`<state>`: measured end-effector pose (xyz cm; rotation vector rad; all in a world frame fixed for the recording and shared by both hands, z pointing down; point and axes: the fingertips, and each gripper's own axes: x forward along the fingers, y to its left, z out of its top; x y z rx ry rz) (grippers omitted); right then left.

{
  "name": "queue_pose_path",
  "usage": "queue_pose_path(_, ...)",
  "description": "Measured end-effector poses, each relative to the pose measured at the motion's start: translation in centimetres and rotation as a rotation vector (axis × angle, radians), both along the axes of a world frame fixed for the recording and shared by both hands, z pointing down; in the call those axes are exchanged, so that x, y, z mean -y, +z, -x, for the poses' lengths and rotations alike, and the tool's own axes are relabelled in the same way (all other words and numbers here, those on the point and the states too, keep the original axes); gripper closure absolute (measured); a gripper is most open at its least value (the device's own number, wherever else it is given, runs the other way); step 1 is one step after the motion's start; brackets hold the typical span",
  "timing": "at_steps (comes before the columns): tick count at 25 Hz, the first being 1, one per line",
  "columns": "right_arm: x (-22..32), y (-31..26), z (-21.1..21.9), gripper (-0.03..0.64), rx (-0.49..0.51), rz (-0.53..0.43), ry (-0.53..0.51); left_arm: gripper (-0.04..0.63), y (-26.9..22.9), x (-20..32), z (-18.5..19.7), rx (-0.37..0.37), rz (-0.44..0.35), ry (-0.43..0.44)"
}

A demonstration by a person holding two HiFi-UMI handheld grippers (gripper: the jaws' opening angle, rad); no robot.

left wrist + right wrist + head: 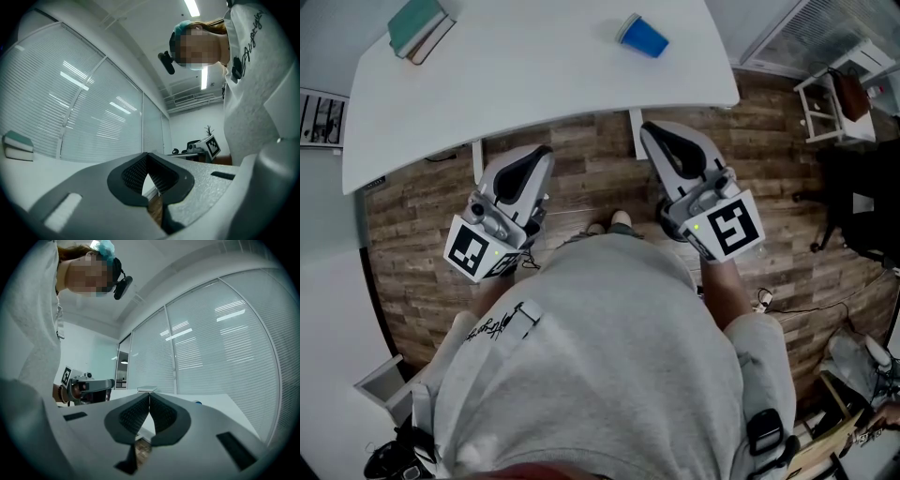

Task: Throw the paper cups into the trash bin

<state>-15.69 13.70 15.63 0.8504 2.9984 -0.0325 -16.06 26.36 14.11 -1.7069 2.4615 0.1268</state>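
The paper cup [198,402] is a tiny speck in the right gripper view.

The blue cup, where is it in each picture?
Head view: the blue cup is on the white table, upper right of middle.
Left gripper view: not in it.
Right gripper view: a tiny blue speck on the table, right of the jaws, probably the cup.
Shared landmark: the books on the table.

A white table [534,84] stands just ahead of the left tongs [542,153] and right tongs [649,129], on a wood-plank floor [581,202]. Beyond the table hang white blinds [70,103]. Strip lights [192,7] glow overhead. A black chair [862,216] sits well right of the right tongs.
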Motion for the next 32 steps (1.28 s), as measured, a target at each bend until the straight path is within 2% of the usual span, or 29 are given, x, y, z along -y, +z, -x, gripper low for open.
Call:
queue_pose_path(8,0.9,-0.2,0.5,0.604,0.002,-0.003,-0.015,0.601,0.0,0.0,0.2,0.001,0.009,-0.032)
queue_pose_path(12,1.3,-0.7,0.9,0.604,0.053,-0.006,-0.009,0.601,0.2,-0.1,-0.1,0.006,0.022,-0.039)
queue_pose_path(18,1.5,-0.9,1.7,0.604,0.056,-0.009,-0.002,0.601,0.4,-0.9,0.3,-0.002,0.021,-0.048)
queue_pose_path(32,1.9,-1.3,5.5,0.603,0.049,-0.105,0.054,0.601,-0.5,-1.8,5.1,0.013,0.006,-0.005)
